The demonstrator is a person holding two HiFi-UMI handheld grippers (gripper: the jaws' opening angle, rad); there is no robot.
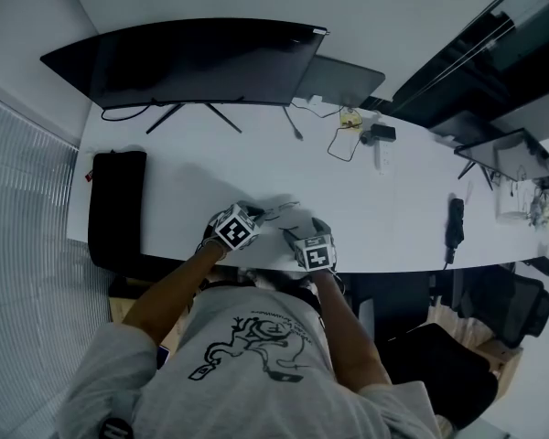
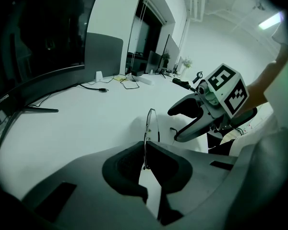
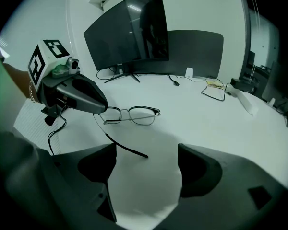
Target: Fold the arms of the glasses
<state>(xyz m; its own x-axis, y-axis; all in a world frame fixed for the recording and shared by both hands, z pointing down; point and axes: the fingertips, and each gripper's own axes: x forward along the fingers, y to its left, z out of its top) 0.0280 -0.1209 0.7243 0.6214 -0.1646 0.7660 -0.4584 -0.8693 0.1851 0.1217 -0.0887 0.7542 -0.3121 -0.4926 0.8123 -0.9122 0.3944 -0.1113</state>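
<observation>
Pinching the glasses (image 3: 134, 115) with my left gripper (image 2: 145, 152), I hold my right gripper (image 3: 146, 169) agape and empty; next, push the outstretched arm (image 3: 122, 146) inward.

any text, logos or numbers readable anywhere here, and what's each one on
No text reads clearly.
Monitor, lower bezel: a small pale brand mark, too small to read.
Shirt: a dark drawing, any lettering in it blurred.
Cubes on the left gripper and right gripper: black-and-white square patterns, not words or numbers.
</observation>
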